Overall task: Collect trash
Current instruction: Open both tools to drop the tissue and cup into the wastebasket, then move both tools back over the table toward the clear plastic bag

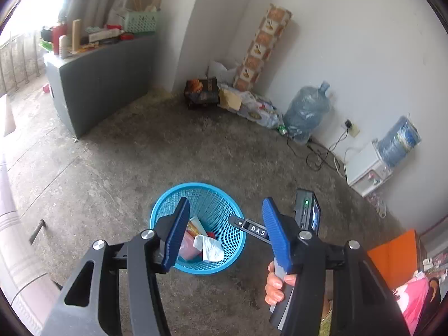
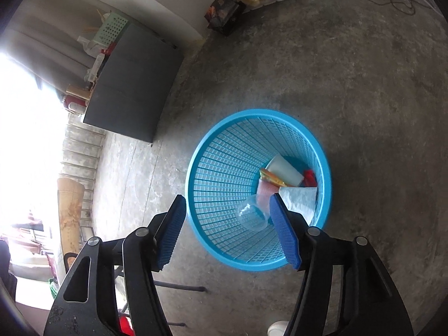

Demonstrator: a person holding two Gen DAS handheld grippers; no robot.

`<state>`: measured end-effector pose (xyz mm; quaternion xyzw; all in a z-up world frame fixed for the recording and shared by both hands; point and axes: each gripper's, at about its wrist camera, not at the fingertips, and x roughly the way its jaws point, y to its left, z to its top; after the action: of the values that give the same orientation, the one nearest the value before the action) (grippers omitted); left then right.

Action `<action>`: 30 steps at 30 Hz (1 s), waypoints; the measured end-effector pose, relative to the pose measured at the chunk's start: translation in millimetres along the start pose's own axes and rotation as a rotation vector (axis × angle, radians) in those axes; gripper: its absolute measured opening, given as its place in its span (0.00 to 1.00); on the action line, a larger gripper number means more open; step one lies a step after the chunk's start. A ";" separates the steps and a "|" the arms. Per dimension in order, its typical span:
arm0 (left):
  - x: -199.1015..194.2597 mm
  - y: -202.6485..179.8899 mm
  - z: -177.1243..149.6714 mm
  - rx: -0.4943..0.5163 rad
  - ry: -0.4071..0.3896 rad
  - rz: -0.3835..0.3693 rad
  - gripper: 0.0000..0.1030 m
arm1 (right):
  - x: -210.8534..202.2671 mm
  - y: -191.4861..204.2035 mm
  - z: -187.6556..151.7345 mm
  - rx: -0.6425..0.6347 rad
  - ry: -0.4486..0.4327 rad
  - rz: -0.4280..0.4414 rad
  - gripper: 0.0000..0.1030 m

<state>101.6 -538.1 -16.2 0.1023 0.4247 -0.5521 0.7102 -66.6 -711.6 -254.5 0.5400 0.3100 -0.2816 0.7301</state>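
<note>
A blue mesh trash basket [image 1: 224,204] stands on the concrete floor; it also shows in the right wrist view [image 2: 221,168]. Inside lie crumpled white paper [image 1: 211,247], a white cup [image 2: 284,169], a clear plastic cup [image 2: 252,215], a pink wrapper [image 2: 264,194] and red and yellow scraps. My left gripper [image 1: 225,233] is open and empty above the basket's near rim. My right gripper [image 2: 228,233] is open and empty, held over the basket. The right gripper's body and the hand holding it [image 1: 275,282] show in the left wrist view.
A dark grey cabinet [image 1: 98,81] with clutter on top stands at the left. Boxes and bags [image 1: 224,95] lie in the far corner. A water jug [image 1: 308,112], cables and a white dispenser [image 1: 366,168] line the right wall. An orange board [image 1: 394,257] is at right.
</note>
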 end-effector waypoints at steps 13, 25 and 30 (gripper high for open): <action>-123.5 -2.3 -30.0 0.042 -0.159 0.023 0.75 | -87.4 39.6 -90.3 -0.264 -0.122 -0.184 0.75; -234.8 46.3 -88.7 -0.024 -0.286 0.182 0.83 | -152.4 110.1 -146.4 -0.445 -0.303 -0.262 0.92; -278.6 80.2 -116.9 -0.093 -0.327 0.254 0.83 | -156.8 139.5 -171.3 -0.542 -0.320 -0.305 0.92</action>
<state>105.9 -242.4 85.1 0.0310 0.3124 -0.4470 0.8376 -89.8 -498.6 -88.7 0.2228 0.3323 -0.3760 0.8358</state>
